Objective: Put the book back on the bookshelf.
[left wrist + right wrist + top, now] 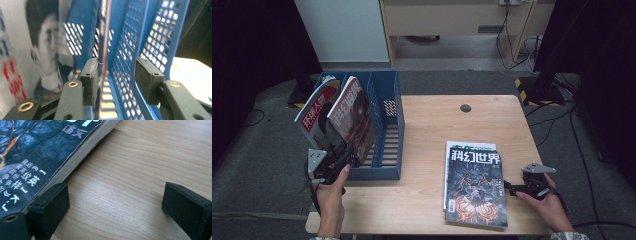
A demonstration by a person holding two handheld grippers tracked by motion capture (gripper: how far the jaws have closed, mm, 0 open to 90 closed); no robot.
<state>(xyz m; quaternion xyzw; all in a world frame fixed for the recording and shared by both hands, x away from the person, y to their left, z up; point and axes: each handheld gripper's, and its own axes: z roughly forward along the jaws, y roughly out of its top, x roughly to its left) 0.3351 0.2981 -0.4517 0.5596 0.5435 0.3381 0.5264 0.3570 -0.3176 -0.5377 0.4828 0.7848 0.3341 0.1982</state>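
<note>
1. Left gripper [333, 159] at the front of the blue file rack [387, 125], fingers [89, 77] partly apart, not clamped; the edge of the dark-red magazine [354, 117] between them, just beside one pad, the other pad well off it.
2. In the left gripper view, that magazine [105, 45] seen edge-on, standing in the rack [140, 37] next to a perforated blue divider.
3. One slot further to the left, a red-and-white magazine [316, 112], leaning outward; its cover with a printed portrait [37, 50] close beside the left fingers.
4. Right gripper [518, 189] low over the counter [427, 140], fingers [53, 202] spread wide, holding nothing, bare wood between them.
5. One right pad just beside the edge of the stack of magazines [474, 182]; whether touching, cannot tell.
6. Stack flat on the counter [140, 170], dark blue cover [37, 150] on top, a green-and-white one peeking out beneath at the far end.
7. Rack at the counter's left edge, well apart from the stack.
</note>
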